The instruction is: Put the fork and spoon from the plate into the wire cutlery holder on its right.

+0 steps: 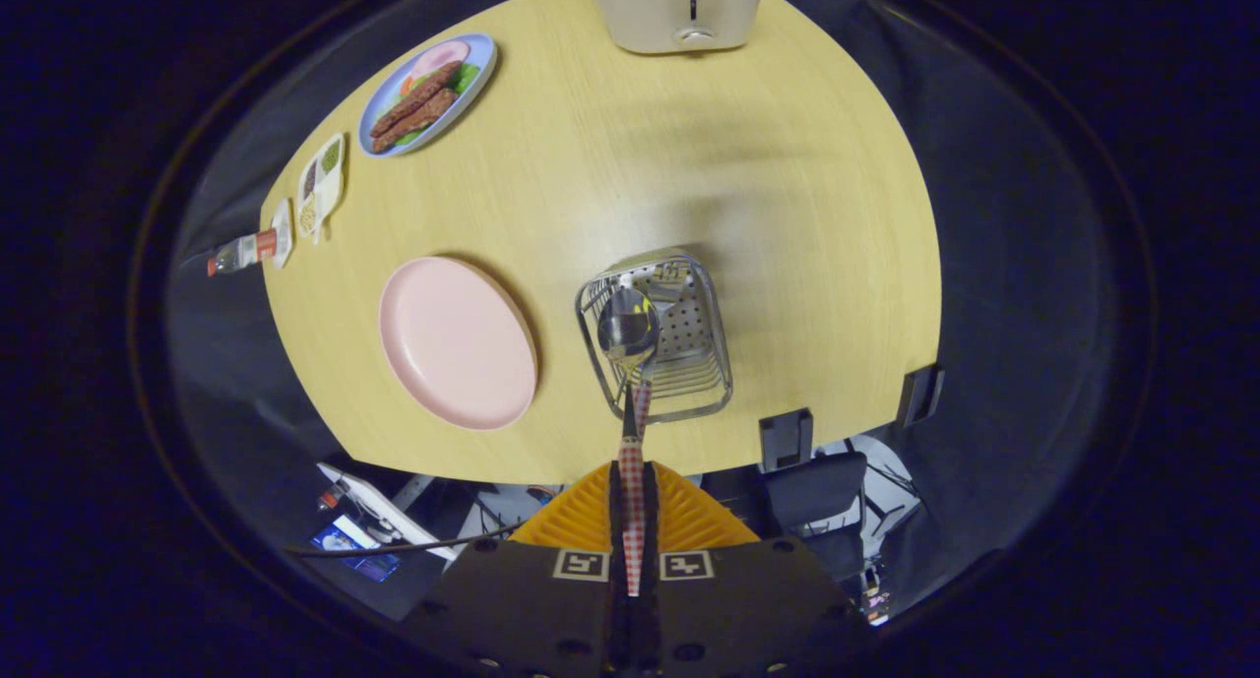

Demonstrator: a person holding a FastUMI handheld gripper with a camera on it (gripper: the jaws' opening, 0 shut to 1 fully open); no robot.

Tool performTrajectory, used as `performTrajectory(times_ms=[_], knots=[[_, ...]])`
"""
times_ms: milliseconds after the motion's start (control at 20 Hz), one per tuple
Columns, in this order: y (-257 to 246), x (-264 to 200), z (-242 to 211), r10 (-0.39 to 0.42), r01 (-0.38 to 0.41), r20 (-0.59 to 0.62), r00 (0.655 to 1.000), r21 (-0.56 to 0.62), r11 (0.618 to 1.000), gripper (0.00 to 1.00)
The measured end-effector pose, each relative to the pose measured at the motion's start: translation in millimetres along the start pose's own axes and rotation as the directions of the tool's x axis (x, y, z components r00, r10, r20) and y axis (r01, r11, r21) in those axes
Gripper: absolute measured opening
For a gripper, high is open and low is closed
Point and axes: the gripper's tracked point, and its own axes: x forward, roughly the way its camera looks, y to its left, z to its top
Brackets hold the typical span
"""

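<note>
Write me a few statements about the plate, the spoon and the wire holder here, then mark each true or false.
1. The tongs are shut on the spoon by its checked handle. True.
2. The pink plate holds a fork. False: it is bare.
3. The spoon's bowl hangs over the wire cutlery holder. True.
4. The holder sits left of the pink plate. False: it stands to the plate's right.
5. The blue plate beyond carries food. True.

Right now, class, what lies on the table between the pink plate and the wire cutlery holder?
Nothing: in the gripper view, bare table separates the pink plate from the holder.
</note>
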Motion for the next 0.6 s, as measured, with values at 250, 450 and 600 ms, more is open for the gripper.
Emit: performTrajectory(times_ms=[250, 450, 600], knots=[[3.9, 1.4, 14.2, 0.016, -0.016, 0.007, 1.000, 0.036, 0.999, 0.08], [9.3, -9.4, 25.4, 0.055, -0.056, 0.123, 0.991, 0.003, 0.998, 0.30], [8.6, -28.7, 40.3, 0.056, -0.035, 0.298, 0.953, -0.075, 0.997, 0.54]])
